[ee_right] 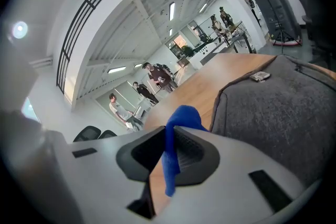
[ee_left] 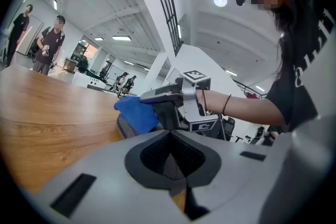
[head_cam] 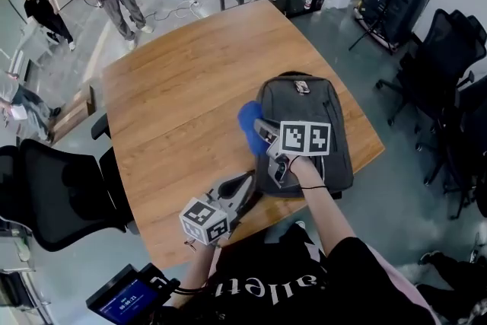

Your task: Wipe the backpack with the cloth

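A wooden table fills the middle of our head view. Low, just left of centre, our left gripper has its jaws together, empty. Right of it, our right gripper pinches the blue cloth at the left edge of the backpack, which lies flat right of centre

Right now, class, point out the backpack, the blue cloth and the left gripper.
backpack (head_cam: 304, 106): head view, on the upper part of its grey front panel.
blue cloth (head_cam: 248, 124): head view, on its bunched fold at the backpack's left edge.
left gripper (head_cam: 247, 180): head view, at its jaw tips.
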A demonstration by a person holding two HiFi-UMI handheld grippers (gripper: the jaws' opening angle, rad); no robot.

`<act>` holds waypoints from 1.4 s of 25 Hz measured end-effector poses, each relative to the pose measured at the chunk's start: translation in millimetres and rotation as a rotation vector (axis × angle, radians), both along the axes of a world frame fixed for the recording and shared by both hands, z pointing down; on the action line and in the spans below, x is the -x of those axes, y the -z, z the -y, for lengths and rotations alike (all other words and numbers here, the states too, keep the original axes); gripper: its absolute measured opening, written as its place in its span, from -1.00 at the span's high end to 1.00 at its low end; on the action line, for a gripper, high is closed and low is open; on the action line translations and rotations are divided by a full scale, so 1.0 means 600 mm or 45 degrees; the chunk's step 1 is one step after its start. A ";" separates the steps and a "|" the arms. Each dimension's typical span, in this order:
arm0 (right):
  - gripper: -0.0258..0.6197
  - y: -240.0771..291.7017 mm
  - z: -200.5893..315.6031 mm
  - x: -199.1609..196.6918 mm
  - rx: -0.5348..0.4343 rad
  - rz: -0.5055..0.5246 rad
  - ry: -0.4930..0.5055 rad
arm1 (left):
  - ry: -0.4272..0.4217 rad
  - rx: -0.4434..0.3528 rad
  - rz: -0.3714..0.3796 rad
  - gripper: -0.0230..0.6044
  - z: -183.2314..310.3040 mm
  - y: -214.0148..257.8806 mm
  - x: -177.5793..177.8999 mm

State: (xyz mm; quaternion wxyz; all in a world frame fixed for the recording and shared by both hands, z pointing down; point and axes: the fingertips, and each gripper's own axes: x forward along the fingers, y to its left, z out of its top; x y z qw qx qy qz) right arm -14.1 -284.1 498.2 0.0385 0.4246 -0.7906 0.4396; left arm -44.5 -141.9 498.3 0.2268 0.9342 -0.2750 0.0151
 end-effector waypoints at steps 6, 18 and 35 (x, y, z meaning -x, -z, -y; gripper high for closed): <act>0.74 -0.030 0.001 -0.017 0.029 -0.026 -0.037 | -0.033 0.010 0.010 0.93 -0.006 -0.016 0.004; 0.74 -0.002 -0.021 -0.186 -0.002 -0.065 -0.169 | -0.054 0.012 0.019 0.93 -0.004 -0.004 -0.032; 0.74 -0.028 -0.088 -0.372 0.075 -0.033 -0.367 | -0.041 -0.019 0.020 0.93 0.017 0.037 -0.049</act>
